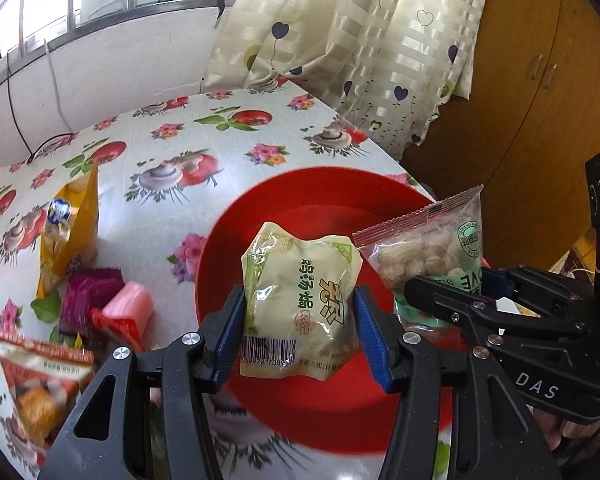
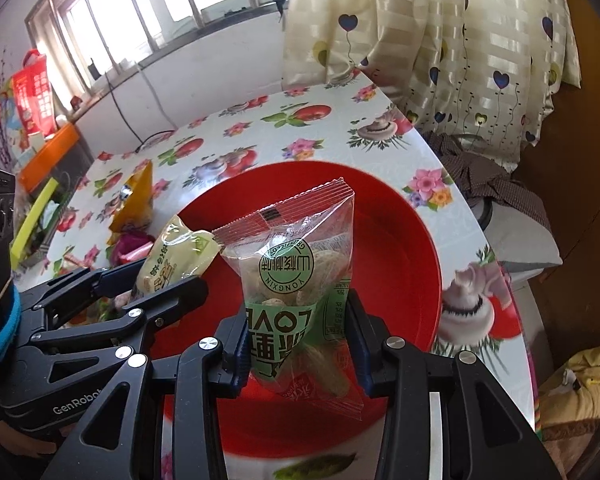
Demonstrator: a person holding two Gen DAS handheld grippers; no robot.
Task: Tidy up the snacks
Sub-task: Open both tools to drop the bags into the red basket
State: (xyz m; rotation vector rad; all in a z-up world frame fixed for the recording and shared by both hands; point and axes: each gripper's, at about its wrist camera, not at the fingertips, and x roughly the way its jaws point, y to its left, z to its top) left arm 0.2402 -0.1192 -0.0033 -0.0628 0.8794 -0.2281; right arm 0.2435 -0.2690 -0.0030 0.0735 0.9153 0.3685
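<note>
The left hand-held gripper (image 1: 300, 332) is pinching a pale green vacuum-packed snack (image 1: 298, 300) between its blue pads, holding it over the red bowl (image 1: 284, 208). At its 3 o'clock, the right hand-held gripper (image 2: 298, 344) is squeezing a clear packet of nuts (image 2: 296, 280) with a green label, also hanging above that bowl. The bowl is sitting on the flowered tabletop (image 1: 220, 152) near its right edge. Toward 9 o'clock from the bowl, a yellow pouch (image 1: 70, 232), a purple packet (image 1: 88, 300), a pink packet (image 1: 130, 312) and an orange-and-white bag (image 1: 40, 380) are lying in a loose cluster.
</note>
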